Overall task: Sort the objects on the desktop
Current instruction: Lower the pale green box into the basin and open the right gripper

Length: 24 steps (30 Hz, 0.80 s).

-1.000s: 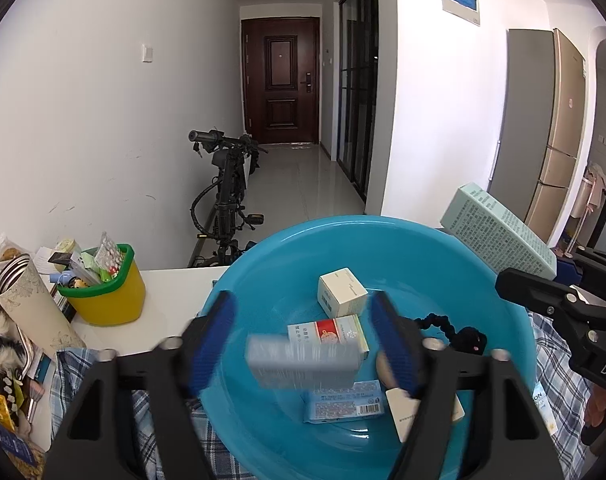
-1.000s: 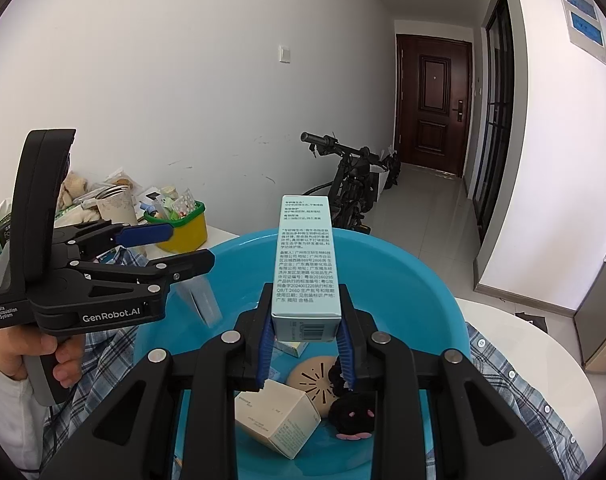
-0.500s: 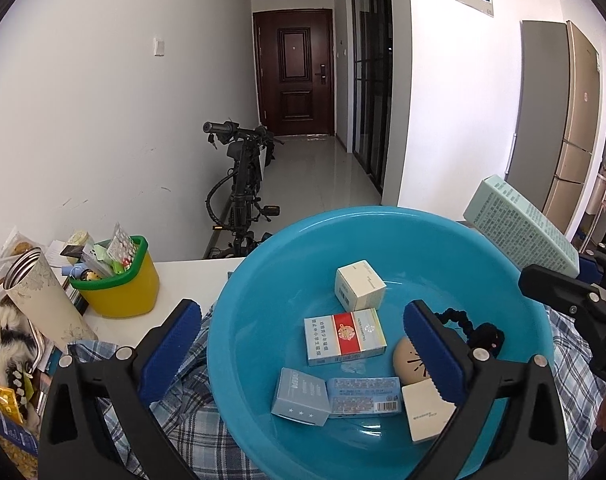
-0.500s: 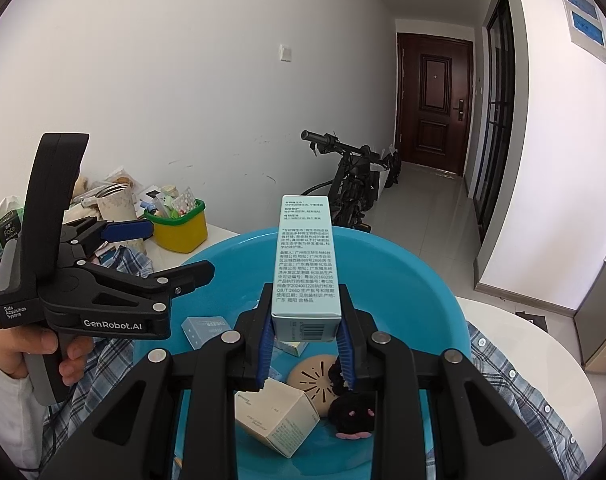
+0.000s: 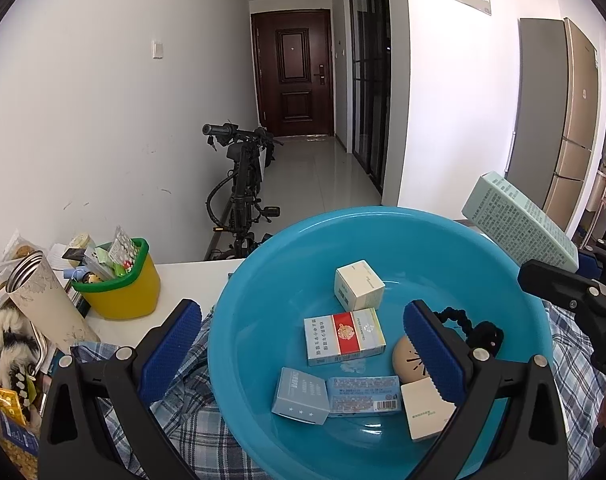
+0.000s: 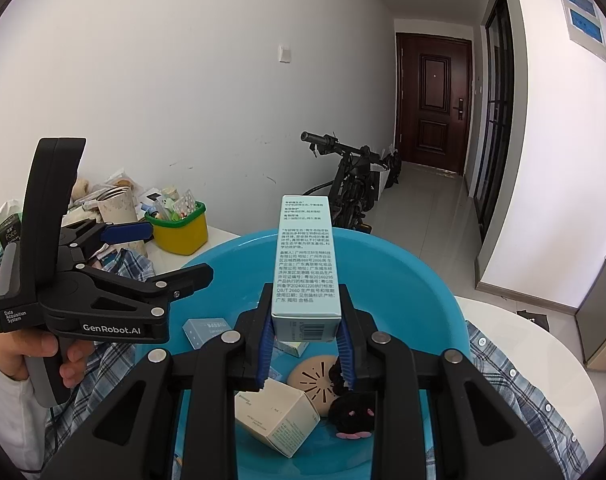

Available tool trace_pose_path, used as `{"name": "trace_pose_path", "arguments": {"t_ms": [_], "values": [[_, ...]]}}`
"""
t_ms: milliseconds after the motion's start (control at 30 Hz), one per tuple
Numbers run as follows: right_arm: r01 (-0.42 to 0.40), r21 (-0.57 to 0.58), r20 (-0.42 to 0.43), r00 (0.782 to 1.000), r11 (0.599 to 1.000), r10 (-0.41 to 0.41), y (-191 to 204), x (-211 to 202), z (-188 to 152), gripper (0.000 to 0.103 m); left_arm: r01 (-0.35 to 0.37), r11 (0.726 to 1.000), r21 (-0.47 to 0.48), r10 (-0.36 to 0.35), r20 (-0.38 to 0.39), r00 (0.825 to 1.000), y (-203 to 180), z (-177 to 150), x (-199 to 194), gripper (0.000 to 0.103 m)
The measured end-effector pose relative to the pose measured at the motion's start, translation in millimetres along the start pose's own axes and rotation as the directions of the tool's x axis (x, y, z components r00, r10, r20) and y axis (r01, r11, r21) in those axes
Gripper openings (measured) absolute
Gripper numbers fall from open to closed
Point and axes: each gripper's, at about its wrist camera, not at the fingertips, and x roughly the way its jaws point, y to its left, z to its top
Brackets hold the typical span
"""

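A blue basin sits on a plaid cloth in front of both grippers. My left gripper hangs open over its near side with nothing between the pads; in the right wrist view it shows in a person's hand. Below it lies a small light-blue box, beside a flat barcode box, a red-and-white pack, a white cube box and a cream box. My right gripper is shut on a tall pale-green box, held tilted above the basin's right rim.
A yellow bin with a green rim, stuffed with small items, stands on the white table to the left, next to a metal tumbler and loose clutter. A plaid cloth lies under the basin. A bicycle leans behind the table.
My left gripper opened wide and let go of the light-blue box, which now lies in the basin's near left. The right gripper and its tall box stayed put.
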Motion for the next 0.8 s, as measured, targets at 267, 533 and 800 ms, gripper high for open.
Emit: {"name": "trace_pose_path", "arguments": {"t_ms": [267, 533, 800], "values": [[-0.003, 0.002, -0.003, 1.0, 1.0, 0.003, 0.0, -0.2, 0.9, 0.026, 0.001, 1.0, -0.003, -0.001, -0.001, 1.0, -0.7, -0.1, 0.0, 0.103], [-0.002, 0.005, -0.006, 1.0, 1.0, 0.002, -0.1, 0.9, 0.6, 0.026, 0.004, 1.0, 0.0, -0.004, -0.002, 1.0, -1.8, 0.5, -0.5, 0.103], [-0.002, 0.007, -0.005, 1.0, 1.0, 0.002, 0.0, 0.2, 0.7, 0.026, 0.028, 1.0, -0.012, -0.028, -0.002, 1.0, -2.0, 1.3, -1.9, 0.103]]}}
